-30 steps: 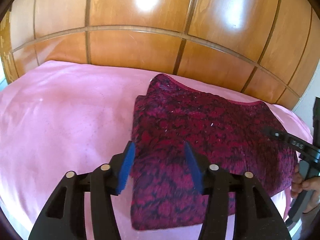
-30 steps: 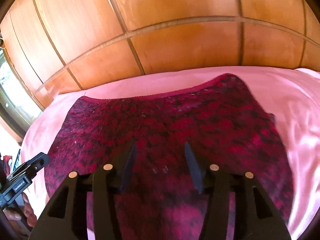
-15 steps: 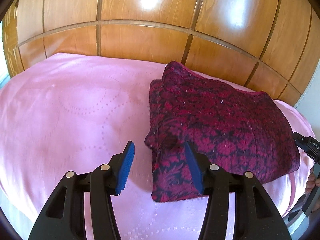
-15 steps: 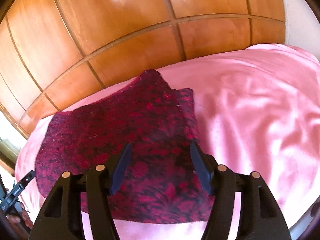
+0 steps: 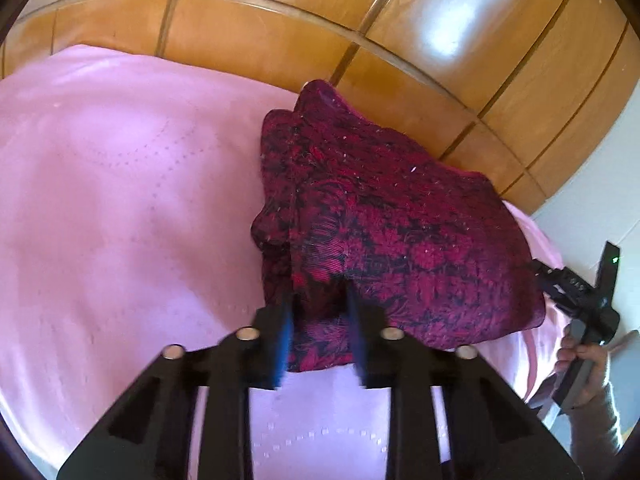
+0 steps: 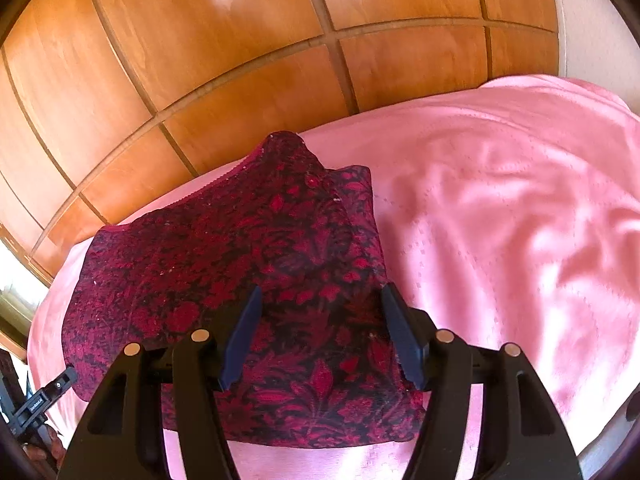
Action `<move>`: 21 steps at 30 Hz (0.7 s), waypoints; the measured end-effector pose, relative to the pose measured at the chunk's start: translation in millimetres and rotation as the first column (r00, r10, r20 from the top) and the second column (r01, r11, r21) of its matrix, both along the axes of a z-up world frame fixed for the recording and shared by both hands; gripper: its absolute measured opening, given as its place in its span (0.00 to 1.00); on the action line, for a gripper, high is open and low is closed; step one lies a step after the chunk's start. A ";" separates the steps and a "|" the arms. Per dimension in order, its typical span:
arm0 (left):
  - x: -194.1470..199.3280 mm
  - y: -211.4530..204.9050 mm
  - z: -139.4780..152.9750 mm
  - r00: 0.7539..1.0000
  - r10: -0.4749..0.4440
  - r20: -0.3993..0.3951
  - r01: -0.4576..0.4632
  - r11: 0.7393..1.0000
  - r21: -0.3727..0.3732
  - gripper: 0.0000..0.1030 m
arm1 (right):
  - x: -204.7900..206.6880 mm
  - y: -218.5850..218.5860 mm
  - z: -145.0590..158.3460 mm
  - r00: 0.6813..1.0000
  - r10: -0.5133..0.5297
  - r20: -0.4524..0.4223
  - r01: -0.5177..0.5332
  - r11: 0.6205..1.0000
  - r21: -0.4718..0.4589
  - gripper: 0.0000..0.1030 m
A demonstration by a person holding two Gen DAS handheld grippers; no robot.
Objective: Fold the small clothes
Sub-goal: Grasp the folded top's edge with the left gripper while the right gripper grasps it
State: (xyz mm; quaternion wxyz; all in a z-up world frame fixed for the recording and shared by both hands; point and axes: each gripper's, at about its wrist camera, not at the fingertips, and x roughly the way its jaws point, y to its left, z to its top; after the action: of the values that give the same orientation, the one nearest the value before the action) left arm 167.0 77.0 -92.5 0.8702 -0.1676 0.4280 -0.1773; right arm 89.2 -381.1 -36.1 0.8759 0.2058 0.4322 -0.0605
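A dark red and black patterned garment (image 5: 392,220) lies folded on a pink bedspread (image 5: 120,208). My left gripper (image 5: 318,304) has its jaws closed in on the garment's near left corner, with cloth bunched between the blurred blue pads. In the right wrist view the same garment (image 6: 224,256) fills the middle. My right gripper (image 6: 320,316) is open, its jaws wide apart just above the garment's near right part, holding nothing. The right gripper also shows at the right edge of the left wrist view (image 5: 576,292), held by a hand.
A glossy wooden panelled wall (image 5: 400,40) runs behind the bed. The pink bedspread (image 6: 500,220) spreads wide to the right of the garment in the right wrist view, with soft wrinkles. A white wall (image 5: 600,184) stands at far right.
My left gripper has moved right onto the garment's corner and its jaws have closed on the cloth. My right gripper has moved a little closer over the garment and stays open.
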 end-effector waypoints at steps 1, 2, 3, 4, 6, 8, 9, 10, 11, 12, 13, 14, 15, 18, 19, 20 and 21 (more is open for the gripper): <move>3.9 3.3 2.7 1.000 -0.012 0.000 0.012 0.999 -0.033 0.11 | -0.5 -1.7 -1.7 1.000 -0.005 -0.005 0.005 1.000 0.010 0.61; 6.2 7.4 4.9 1.000 -0.006 -0.004 0.005 0.999 -0.053 0.11 | -0.2 -3.4 -3.9 1.000 -0.007 -0.011 0.007 1.000 0.021 0.61; 11.0 11.4 6.3 1.000 0.003 -0.010 -0.004 0.998 -0.063 0.11 | 0.2 -4.9 -6.4 1.000 -0.009 -0.014 0.009 0.999 0.031 0.61; 15.0 16.5 5.0 0.999 0.023 -0.023 -0.025 0.997 -0.071 0.11 | -0.4 -6.6 -8.9 1.000 -0.014 -0.016 0.015 0.999 0.040 0.61; 21.1 18.0 -8.4 0.996 0.036 -0.081 -0.042 0.996 -0.073 0.11 | -2.1 -9.0 -12.9 1.000 -0.020 -0.014 0.021 0.998 0.059 0.61; 23.3 11.7 -21.2 0.992 0.043 -0.122 -0.048 0.998 -0.042 0.11 | -2.2 -9.5 -17.2 1.000 -0.016 -0.022 0.017 0.998 0.066 0.61; 22.0 7.7 -18.9 0.993 0.045 -0.112 -0.048 0.999 -0.023 0.12 | -2.0 -9.6 -18.5 1.000 -0.013 -0.025 0.014 0.998 0.066 0.61; 19.5 3.9 -13.4 0.995 0.045 -0.088 -0.045 0.999 -0.007 0.14 | -2.4 -10.1 -18.2 1.000 -0.009 -0.023 0.010 0.998 0.066 0.61; 16.2 0.5 -4.9 0.997 0.051 -0.058 -0.050 0.999 0.012 0.15 | -2.5 -10.7 -17.5 1.000 -0.004 -0.019 0.006 0.998 0.064 0.60; 13.3 -0.8 2.0 0.998 0.059 -0.034 -0.058 0.998 0.021 0.15 | -2.8 -11.0 -16.2 1.000 0.001 -0.014 0.000 0.998 0.060 0.59; 10.8 -1.0 7.0 0.998 0.064 -0.019 -0.064 0.998 0.024 0.15 | -2.9 -11.0 -14.9 1.000 0.012 -0.010 -0.012 0.998 0.055 0.54; 7.0 -0.8 14.1 0.997 0.079 0.006 -0.079 0.996 0.030 0.15 | -2.9 -10.2 -14.2 1.000 0.029 -0.007 -0.028 0.998 0.056 0.48; 2.7 -1.0 21.7 0.995 0.090 0.040 -0.091 0.995 0.033 0.15 | -3.7 -8.9 -13.8 0.999 0.040 -0.003 -0.040 0.998 0.056 0.45; -8.0 -4.7 41.6 0.987 0.078 0.141 -0.084 0.996 0.038 0.15 | -3.0 -0.5 -12.3 0.997 0.077 -0.001 -0.077 0.997 0.017 0.34; -10.2 -9.2 45.5 0.985 0.059 0.163 -0.066 0.997 0.042 0.15 | -3.0 4.3 -10.9 0.996 0.091 -0.002 -0.091 0.996 -0.008 0.28; -12.0 -19.0 47.6 0.984 0.019 0.177 -0.029 0.998 0.056 0.15 | -2.3 7.3 -9.2 0.995 0.100 -0.005 -0.100 0.995 -0.030 0.24; -7.2 -27.1 47.4 0.984 -0.005 0.176 -0.009 0.997 0.081 0.15 | -1.9 10.8 -7.0 0.994 0.109 -0.008 -0.109 0.992 -0.058 0.22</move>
State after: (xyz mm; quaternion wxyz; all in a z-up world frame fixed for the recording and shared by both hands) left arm 159.8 49.9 -45.0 0.9109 -0.1159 0.3562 -0.1729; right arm 87.3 -370.3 -43.1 0.8824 0.1559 0.4431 -0.0259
